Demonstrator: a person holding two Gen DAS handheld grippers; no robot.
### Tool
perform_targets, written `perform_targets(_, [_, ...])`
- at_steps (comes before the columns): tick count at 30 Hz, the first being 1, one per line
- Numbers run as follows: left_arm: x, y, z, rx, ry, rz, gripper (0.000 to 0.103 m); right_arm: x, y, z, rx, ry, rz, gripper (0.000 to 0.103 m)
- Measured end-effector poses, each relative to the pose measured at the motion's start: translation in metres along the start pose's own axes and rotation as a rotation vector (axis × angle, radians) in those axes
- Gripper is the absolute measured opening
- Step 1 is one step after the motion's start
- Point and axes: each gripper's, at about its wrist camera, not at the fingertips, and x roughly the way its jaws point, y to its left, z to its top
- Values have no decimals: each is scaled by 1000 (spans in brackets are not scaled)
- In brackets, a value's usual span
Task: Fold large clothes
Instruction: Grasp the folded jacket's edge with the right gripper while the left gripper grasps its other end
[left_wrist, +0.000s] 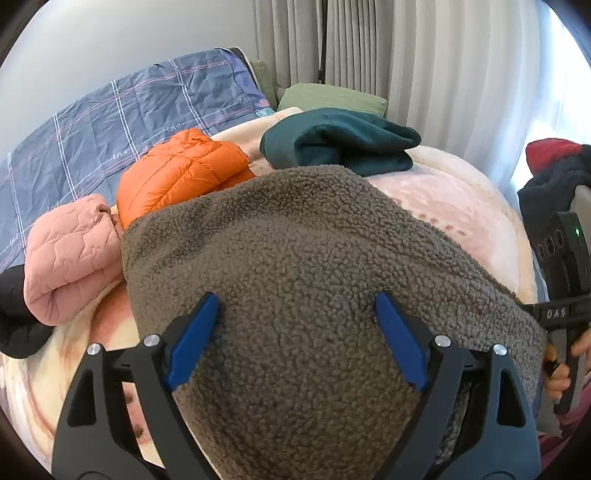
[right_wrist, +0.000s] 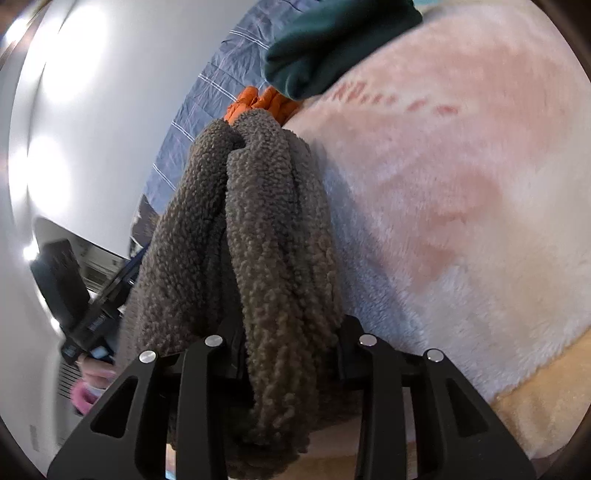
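A large brown fleece garment (left_wrist: 295, 258) lies spread over a pink blanket (left_wrist: 461, 206) on the bed. My left gripper (left_wrist: 295, 317) has its blue fingers (left_wrist: 195, 332) wide apart, resting on the fleece near its front edge, gripping nothing. My right gripper (right_wrist: 288, 332) is shut on a bunched fold of the brown fleece (right_wrist: 266, 229), which hangs thick between its jaws; the fingertips are buried in the cloth. The right gripper's body also shows at the right edge of the left wrist view (left_wrist: 561, 258).
Folded clothes sit behind the fleece: an orange puffer jacket (left_wrist: 181, 170), a pink quilted jacket (left_wrist: 70, 254) and a dark green fleece (left_wrist: 340, 140). A blue checked quilt (left_wrist: 110, 114) lies at the back left. Curtains (left_wrist: 406, 48) hang behind. A white wall (right_wrist: 92, 110) stands left.
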Motion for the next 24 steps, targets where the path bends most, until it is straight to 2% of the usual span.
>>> perform_targets(8, [-1,0,1,-20,-2,34,97,0,-2,-3,-21,-20,-21,38])
perform_targets(14, [-3,5,1,-51,-3,33,101,-1,-2,-4,-35,-29,-43,41])
perform_targets(16, [-7,14,2,-88,-5,0,101,-2,-1,-4,-43,-31,-52,42])
perform_targets(17, [-9,20,3,-112,-9,-12,101,-2,-1,-4,-45,-31,-55,43])
perform_targets(19, [-12,43,5,-188,-33,13,101,-2,-2,-5,-45,-31,-58,44])
perform_targets(21, [-10,74,4,-298,-47,33,101,-3,-2,-5,-42,-32,-57,45])
perform_targets(24, [11,129,-8,-531,-12,-40,101,-2,-3,-5,-39,-33,-57,45])
